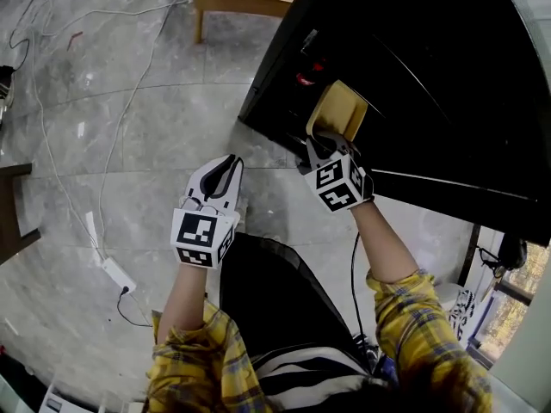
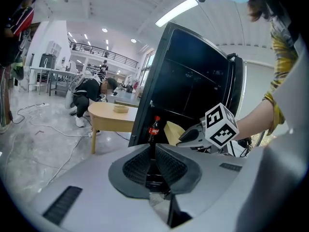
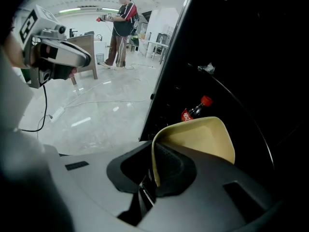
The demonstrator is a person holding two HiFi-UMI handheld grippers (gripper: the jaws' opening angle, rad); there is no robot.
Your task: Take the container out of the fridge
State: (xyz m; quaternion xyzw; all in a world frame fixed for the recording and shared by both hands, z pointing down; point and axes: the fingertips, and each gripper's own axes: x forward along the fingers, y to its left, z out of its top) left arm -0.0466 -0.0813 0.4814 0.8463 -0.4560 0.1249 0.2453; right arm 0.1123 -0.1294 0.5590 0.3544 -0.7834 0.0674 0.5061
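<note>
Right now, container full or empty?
Empty. The container shows a bare inside in both right gripper and head views; the right gripper pinches its rim.

Left gripper [image 1: 231,163]: a white moulded shell is seen, with dark grey ribbed pads lining the jaws.
Right gripper [image 1: 320,143]: the same white shell and dark pads are shown.
Left marker cube [image 1: 204,237]: white faces printed with black square patterns, fitted at the shell's 6 o'clock end.
Right marker cube [image 1: 343,185]: marked alike.
Grille [image 2: 63,202]: a dark slotted strip is set into the left shell at 8 o'clock.
Cable [image 1: 352,269]: thin and black, led from the right gripper towards 6 o'clock.
Left sleeve [image 1: 185,364]: yellow plaid crossed with grey lines.
Right sleeve [image 1: 417,317]: the same plaid is worn.
Black garment [image 1: 275,291]: plain, worn between the sleeves.
</note>
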